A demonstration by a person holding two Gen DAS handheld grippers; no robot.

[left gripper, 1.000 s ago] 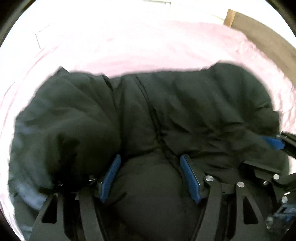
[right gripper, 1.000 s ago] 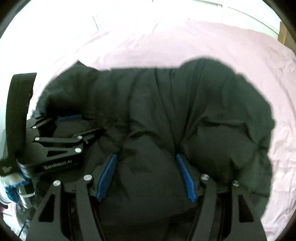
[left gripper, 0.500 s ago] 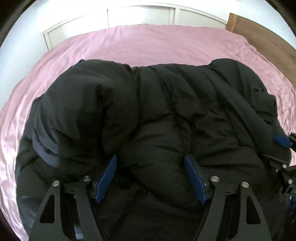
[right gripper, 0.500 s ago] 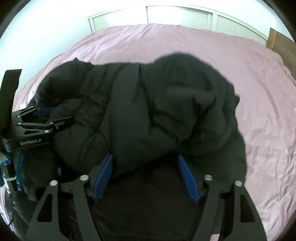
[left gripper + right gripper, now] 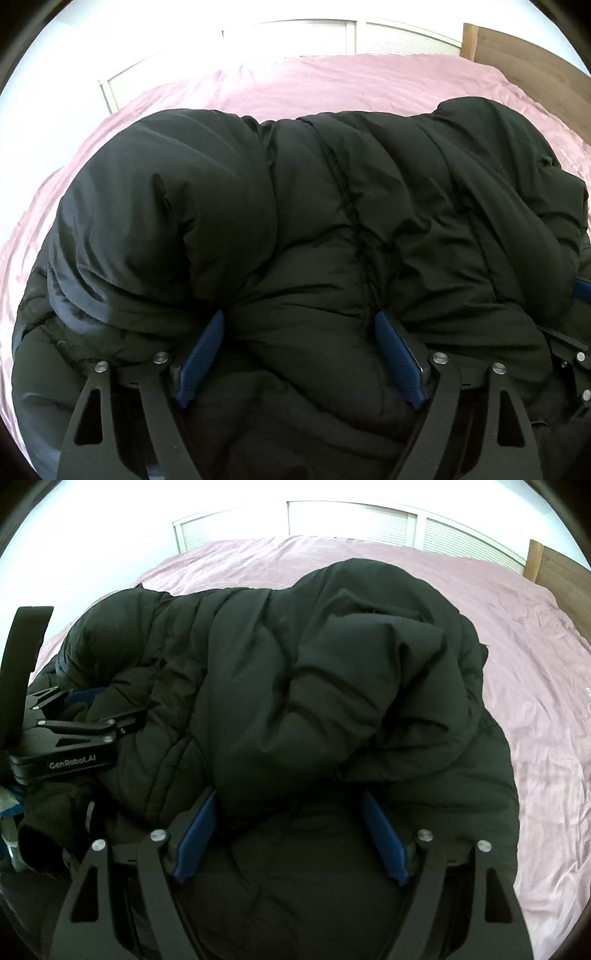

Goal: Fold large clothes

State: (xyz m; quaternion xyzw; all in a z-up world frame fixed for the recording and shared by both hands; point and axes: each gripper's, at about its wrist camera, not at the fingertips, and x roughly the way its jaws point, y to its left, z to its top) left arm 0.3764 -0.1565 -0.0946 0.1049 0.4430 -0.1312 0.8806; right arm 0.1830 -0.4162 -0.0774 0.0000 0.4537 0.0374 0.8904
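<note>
A big black puffer jacket point(image 5: 332, 203) lies bunched and folded over on the pink bed sheet point(image 5: 332, 81). My left gripper point(image 5: 299, 314) points down into its near edge. Its jaws are opening, with a puffy bulge of the jacket between the blue pads point(image 5: 207, 347). My right gripper point(image 5: 289, 794) sits at the jacket point(image 5: 295, 664) further right, jaws also opening over dark fabric that lies between its pads point(image 5: 380, 834). In the right wrist view, the left gripper's black frame point(image 5: 70, 734) shows at the left, half sunk in the jacket.
Pink sheet point(image 5: 535, 701) stretches beyond and to the right of the jacket. A wooden headboard point(image 5: 524, 55) stands at the far right. White louvred doors point(image 5: 351, 520) and a bright white wall run behind the bed.
Both grippers have sunk toward the bed and their jaws have widened. The jacket's folded top layer has settled lower and spread out. The glare of the oldest frames has cleared.
</note>
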